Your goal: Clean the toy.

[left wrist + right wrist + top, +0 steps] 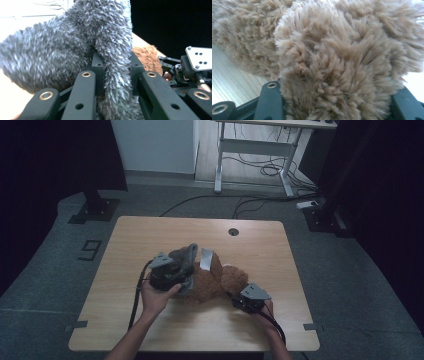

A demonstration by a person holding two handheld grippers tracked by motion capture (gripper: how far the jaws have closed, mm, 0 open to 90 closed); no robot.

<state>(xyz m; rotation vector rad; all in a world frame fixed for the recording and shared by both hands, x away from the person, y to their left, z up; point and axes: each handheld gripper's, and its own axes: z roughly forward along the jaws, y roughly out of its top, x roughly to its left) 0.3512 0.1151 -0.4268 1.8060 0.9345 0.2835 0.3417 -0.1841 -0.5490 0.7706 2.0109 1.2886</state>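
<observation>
High view: two grippers' fingers clamp one brown teddy bear (212, 282), one grey garment (187, 257).

Both hand-held grippers (172, 270) (240, 301) clamped.

The wooden table (125, 245) lies bare along its far edge, its left side and its front right corner, so a hand can pass freely there, with just the round cable hole (233, 231) breaking the far strip. The brown teddy bear (215, 280) and the grey fuzzy garment (187, 260) on it block the middle. The left gripper (167, 270) crowds that pile from the left and the right gripper (248, 298) from the right, leaving no gap between them and the plush
</observation>
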